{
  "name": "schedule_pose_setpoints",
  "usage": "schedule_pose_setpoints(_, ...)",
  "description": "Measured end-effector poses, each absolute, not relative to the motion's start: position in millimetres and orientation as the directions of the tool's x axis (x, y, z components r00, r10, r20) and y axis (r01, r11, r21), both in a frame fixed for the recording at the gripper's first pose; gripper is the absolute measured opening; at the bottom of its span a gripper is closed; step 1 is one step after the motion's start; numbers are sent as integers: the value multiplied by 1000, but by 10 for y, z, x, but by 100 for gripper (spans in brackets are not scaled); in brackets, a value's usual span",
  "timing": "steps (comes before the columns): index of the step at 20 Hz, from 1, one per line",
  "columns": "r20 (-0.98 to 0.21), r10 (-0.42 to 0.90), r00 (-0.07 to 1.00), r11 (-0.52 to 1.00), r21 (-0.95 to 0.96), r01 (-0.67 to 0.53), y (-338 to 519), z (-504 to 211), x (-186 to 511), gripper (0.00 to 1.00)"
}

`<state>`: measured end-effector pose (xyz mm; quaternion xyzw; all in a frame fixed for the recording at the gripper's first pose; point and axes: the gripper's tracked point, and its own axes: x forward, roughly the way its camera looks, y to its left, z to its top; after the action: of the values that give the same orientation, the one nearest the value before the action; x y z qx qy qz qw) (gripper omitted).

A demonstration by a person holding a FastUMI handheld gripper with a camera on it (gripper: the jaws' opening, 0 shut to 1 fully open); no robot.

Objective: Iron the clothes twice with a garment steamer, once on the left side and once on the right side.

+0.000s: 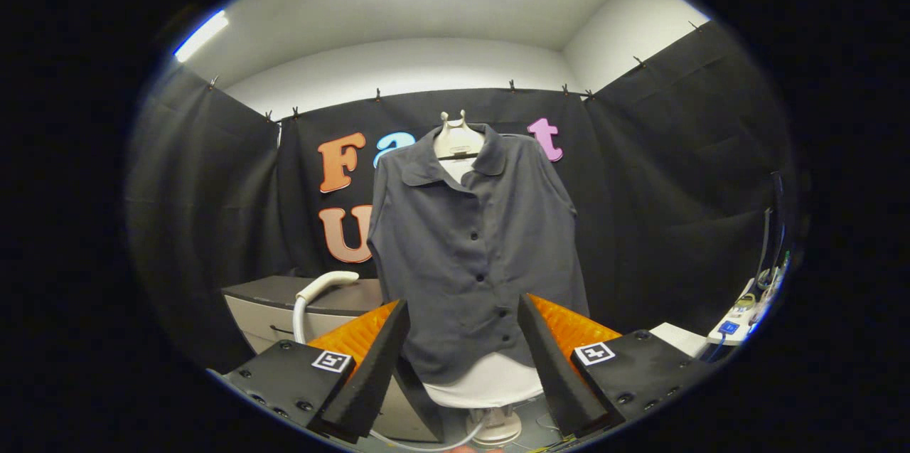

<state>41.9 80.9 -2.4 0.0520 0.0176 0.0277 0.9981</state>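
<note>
Still Unarmed: Jaws Open Before the Hanging Shirt

Ahead, a dark grey buttoned shirt [473,254] hangs on a pale dress form [458,139] whose white lower body and round foot show beneath the hem. The gripper [463,350] faces it squarely; its jaws stand wide apart and hold nothing, and the lower shirt front appears in the gap between them, beyond the fingertips and not touching them. The steamer [320,296], a white curved handle with a hose, rests on a grey cabinet [266,311] to the left of the shirt, just beyond the left finger. A white power strip [743,307] with cables lies on the surface far to the right.

Risks, as judged from this position. The steamer has not yet been picked up, so neither pass over the shirt can begin. A grasp taken on the curved, smooth handle may slip or twist if the jaws close off-centre. The trailing hose could snag on the cabinet edge or drag against the form, turning the shirt and spoiling the left and right strokes. A head pressed too firmly could push the light fabric aside or rock the stand.

Pose. The gripper is held level and roughly upright, pointed at the shirt's button line, at about hem height, with the steamer off to its left.
</note>
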Motion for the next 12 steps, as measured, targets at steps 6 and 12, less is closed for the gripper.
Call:
schedule_pose_setpoints(6,27,200,979,978,56,-201,1866,504,982,98)
schedule_pose_setpoints(12,-9,347,938,924,175,-340,3130,764,1567,98)
